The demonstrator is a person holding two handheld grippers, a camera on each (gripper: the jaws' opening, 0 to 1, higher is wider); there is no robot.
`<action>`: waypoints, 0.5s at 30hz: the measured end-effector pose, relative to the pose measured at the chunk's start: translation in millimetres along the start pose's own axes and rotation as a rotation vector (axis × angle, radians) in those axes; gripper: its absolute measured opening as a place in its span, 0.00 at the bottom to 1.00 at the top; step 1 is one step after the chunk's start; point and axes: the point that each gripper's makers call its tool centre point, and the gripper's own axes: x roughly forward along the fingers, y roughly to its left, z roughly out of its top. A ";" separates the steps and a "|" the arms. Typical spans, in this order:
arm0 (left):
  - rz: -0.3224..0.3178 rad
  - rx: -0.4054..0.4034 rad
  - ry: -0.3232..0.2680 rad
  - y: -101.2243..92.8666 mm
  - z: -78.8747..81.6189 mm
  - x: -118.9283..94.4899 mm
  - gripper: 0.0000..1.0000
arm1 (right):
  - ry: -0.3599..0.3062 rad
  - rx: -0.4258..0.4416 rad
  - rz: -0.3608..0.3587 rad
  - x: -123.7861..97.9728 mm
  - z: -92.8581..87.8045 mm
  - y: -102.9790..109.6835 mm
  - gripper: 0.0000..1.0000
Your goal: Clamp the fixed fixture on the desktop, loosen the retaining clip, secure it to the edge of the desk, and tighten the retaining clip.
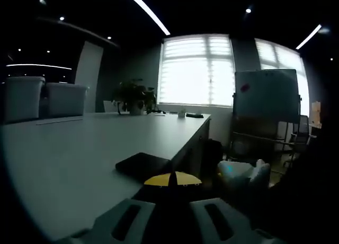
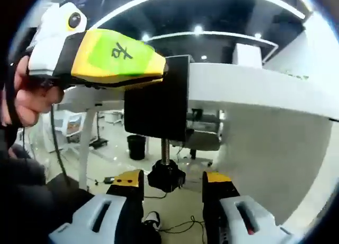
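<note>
Left gripper view, left to right: two white bins [image 1: 43,98] at the far left edge of the desk [image 1: 79,148], a potted plant [image 1: 135,95] at its far end before the bright windows, then a whiteboard [image 1: 267,98] standing off past the right edge. On the near right edge of the desk, the flat black top of the fixture [image 1: 142,164], lying on the surface and reaching to the edge. Just beside it, at the bottom, the left gripper [image 1: 172,179]: yellow tips drawn together to a thin seam, pinching the fixture's near end.

Right gripper view, from below the desk, left to right: a hand [image 2: 26,93] wrapped around the left gripper's handle; the gripper's yellow-green nose pointing right, tip against the fixture's upper part. Next, the fixture's black body hooked over the desk edge, with a threaded screw [image 2: 165,148] hanging down from it and a black knob [image 2: 166,175] at the screw's lower end. At the bottom, the right gripper [image 2: 174,183]: jaws spread wide, one yellow-and-black tip on each side of the knob, the left one close to it, the right one apart; no firm grip visible. To the right, the desk's pale underside and side panel.
</note>
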 end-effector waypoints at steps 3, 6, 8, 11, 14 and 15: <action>0.002 -0.011 -0.007 0.2 0.5 -0.2 0.01 | 0.009 -0.042 -0.086 -1.9 -7.9 2.6 0.58; 0.002 -0.015 -0.013 -0.2 0.7 -0.7 0.01 | -0.003 -0.062 -0.120 0.9 -8.6 -2.8 0.58; -0.001 -0.012 -0.011 -0.7 0.6 -0.8 0.01 | 0.019 -0.025 -0.144 2.2 -11.4 -8.6 0.58; -0.004 -0.006 -0.008 -0.9 0.5 -1.1 0.01 | -0.009 -0.029 -0.139 7.4 -3.0 -6.0 0.54; -0.001 -0.004 -0.006 -1.1 0.4 -1.0 0.01 | -0.026 -0.064 -0.117 11.7 3.9 2.9 0.54; 0.000 -0.001 -0.002 -1.0 0.3 -1.0 0.01 | -0.030 -0.070 -0.116 11.6 5.9 5.6 0.54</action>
